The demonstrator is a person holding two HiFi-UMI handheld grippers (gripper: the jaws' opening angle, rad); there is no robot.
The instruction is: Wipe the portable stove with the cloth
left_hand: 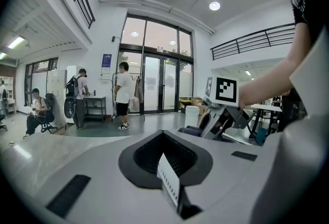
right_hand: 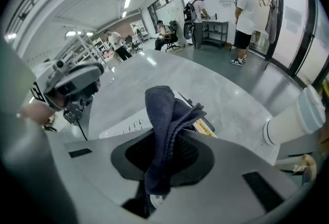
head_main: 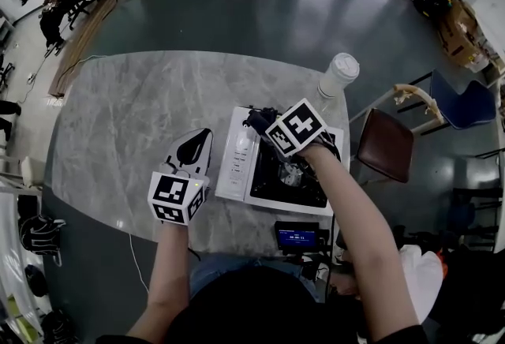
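Pressing the cloth, pinched in the right gripper, flat across the stove should wipe best; the left gripper sits closed, empty, alongside.

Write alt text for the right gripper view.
The right gripper is shut on a dark cloth that sticks up between its jaws, with a white portable stove beyond it on a grey table. A white lidded cup stands at right.

cloth: dark blue-grey, fine woven texture
portable stove: white casing, black top
tabletop: pale grey, marbled veining
left gripper: white and black; cube with black-and-white square markers
cup: white
chair seat: dark brown
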